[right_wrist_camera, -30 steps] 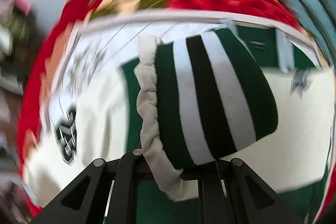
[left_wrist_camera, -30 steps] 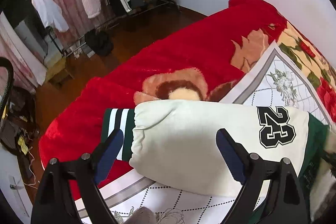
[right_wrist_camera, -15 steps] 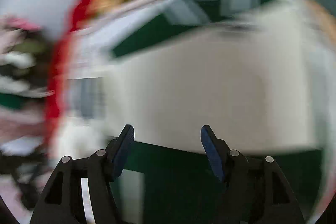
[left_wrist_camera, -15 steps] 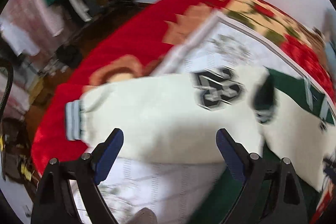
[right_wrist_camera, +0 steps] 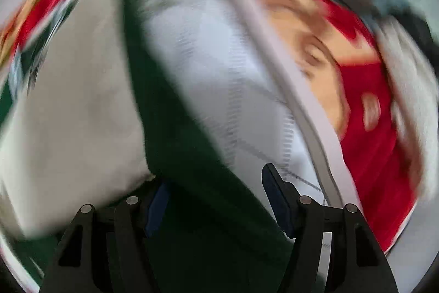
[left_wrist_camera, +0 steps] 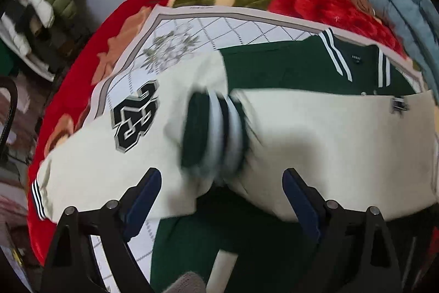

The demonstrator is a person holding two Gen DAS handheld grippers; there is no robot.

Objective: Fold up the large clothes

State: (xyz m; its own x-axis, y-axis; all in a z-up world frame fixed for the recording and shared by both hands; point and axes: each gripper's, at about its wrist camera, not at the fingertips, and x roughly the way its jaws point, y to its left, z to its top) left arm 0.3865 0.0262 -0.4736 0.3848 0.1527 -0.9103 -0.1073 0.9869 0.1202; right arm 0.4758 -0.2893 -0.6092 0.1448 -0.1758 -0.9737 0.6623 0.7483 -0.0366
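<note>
Red floral blanket [left_wrist_camera: 315,4], jacket [left_wrist_camera: 329,133] spread beneath left tongs [left_wrist_camera: 219,197] and right tongs [right_wrist_camera: 216,199], both wide, empty

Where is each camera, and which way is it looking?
Left wrist: sits on the left claw, looking forward and down over the green and cream jacket with its 23 patch on the bed; its two open fingers show.
Right wrist: sits on the right claw, very blurred, close above the jacket's green cloth and the white checked sheet; its open fingers show.
Both see the jacket, the sheet and the red blanket.
</note>
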